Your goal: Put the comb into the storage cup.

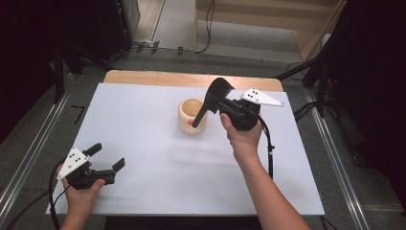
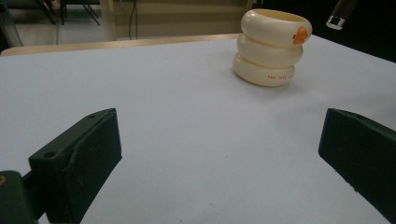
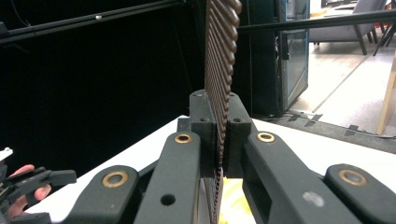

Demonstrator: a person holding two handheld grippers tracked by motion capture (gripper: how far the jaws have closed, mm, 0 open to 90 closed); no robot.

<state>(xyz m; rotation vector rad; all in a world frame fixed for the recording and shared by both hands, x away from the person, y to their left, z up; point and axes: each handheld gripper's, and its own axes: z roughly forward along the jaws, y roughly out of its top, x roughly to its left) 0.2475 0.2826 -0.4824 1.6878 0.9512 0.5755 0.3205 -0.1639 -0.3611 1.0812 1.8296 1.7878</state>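
My right gripper, jaws clamped on a dark comb whose lower end sits in the cream ringed cup at table centre, could tip that cup if I tilt; my left gripper rests wide open, empty.

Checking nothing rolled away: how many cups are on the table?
1: the cream ringed cup stands mid-table, where the right gripper lowers a dark comb into it.
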